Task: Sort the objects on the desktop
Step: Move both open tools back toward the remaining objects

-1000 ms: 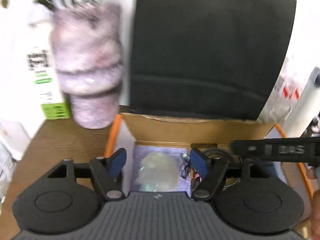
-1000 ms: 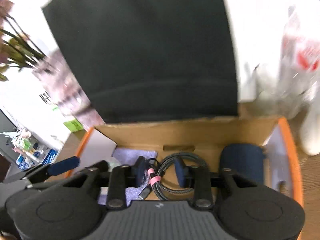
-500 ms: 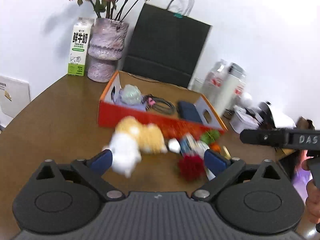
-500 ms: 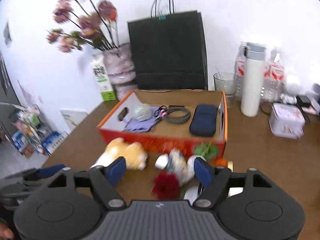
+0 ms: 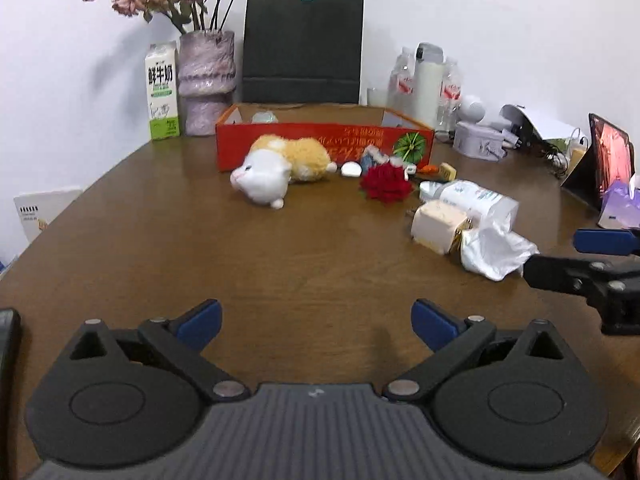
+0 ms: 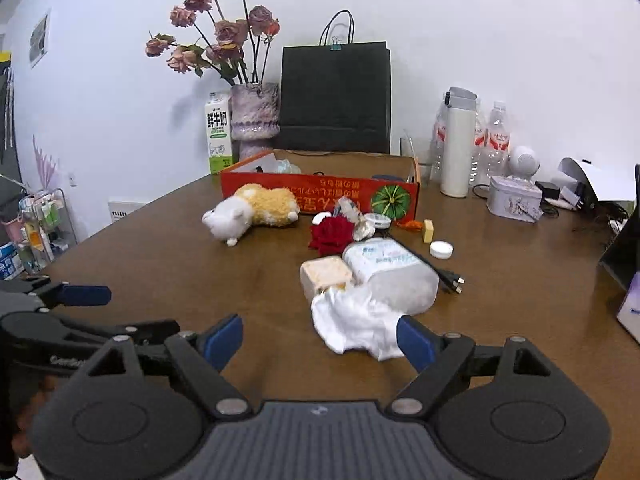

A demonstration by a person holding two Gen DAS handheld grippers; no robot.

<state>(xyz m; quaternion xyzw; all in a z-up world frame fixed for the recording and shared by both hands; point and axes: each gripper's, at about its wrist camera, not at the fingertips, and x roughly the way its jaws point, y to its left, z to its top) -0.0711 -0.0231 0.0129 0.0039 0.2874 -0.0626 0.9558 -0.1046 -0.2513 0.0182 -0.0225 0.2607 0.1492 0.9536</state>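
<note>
While both grippers hang low over the near edge of the brown tabletop (image 5: 304,248), neither holds anything. The left gripper (image 5: 316,322) has its blue-padded fingers (image 5: 200,320) spread wide over bare wood; the right gripper (image 6: 320,340) has its fingers opening, with only the near corner of a crumpled white wrapper (image 6: 356,324) showing between the tips, and nothing pressed.

What is left to sort lies loose in front of the red cardboard box (image 6: 320,196), which stands at the far side before a black paper bag (image 6: 336,100). A plush hamster (image 5: 280,166), white head and orange body, lies on its side just in front of the box wall, its long axis running left to right with the head toward the left and nearer. To its right sits a red artificial rose (image 6: 332,232), then a cream block (image 6: 326,274), possibly a plug, touching a fallen plastic bottle (image 6: 390,272) whose axis runs from far left to near right. The white wrapper lies against the near end of both.

From the right gripper the wrapper is straight ahead and slightly right, the nearest item by far; in the left wrist view the same cluster lies well off to the right, beside the other tool's finger (image 5: 604,240). So the right hand looks best placed for the wrapper, bottle and block. For the left gripper, the plush lies ahead and well apart, and its fingers would close most easily across the body's short width.
</note>
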